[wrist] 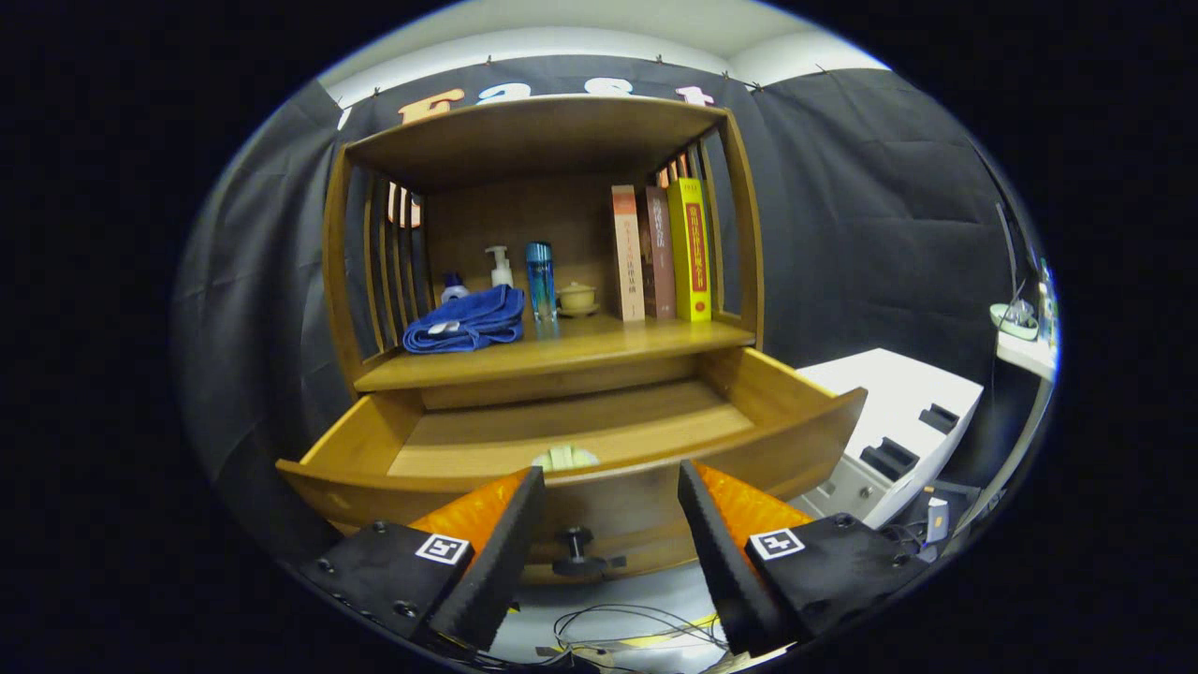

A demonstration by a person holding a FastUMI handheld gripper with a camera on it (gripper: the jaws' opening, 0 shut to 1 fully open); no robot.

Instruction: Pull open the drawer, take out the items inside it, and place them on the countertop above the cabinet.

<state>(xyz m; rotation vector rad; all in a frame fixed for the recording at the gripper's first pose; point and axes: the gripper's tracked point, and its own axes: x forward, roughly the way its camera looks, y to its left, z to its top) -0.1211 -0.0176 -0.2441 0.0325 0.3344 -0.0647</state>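
Here, a wooden cabinet (543,243) is recorded with its drawer (580,440) pulled well out below the countertop (599,342). A pale item (565,458) is seen inside the drawer, just behind the drawer front, partly hidden. The drawer knob (577,550) is found on that front, between the fingers. The gripper (610,496) is held wide open, nothing grasped. On the countertop are listed a blue cloth (466,321), bottles (538,281) and books (660,253).
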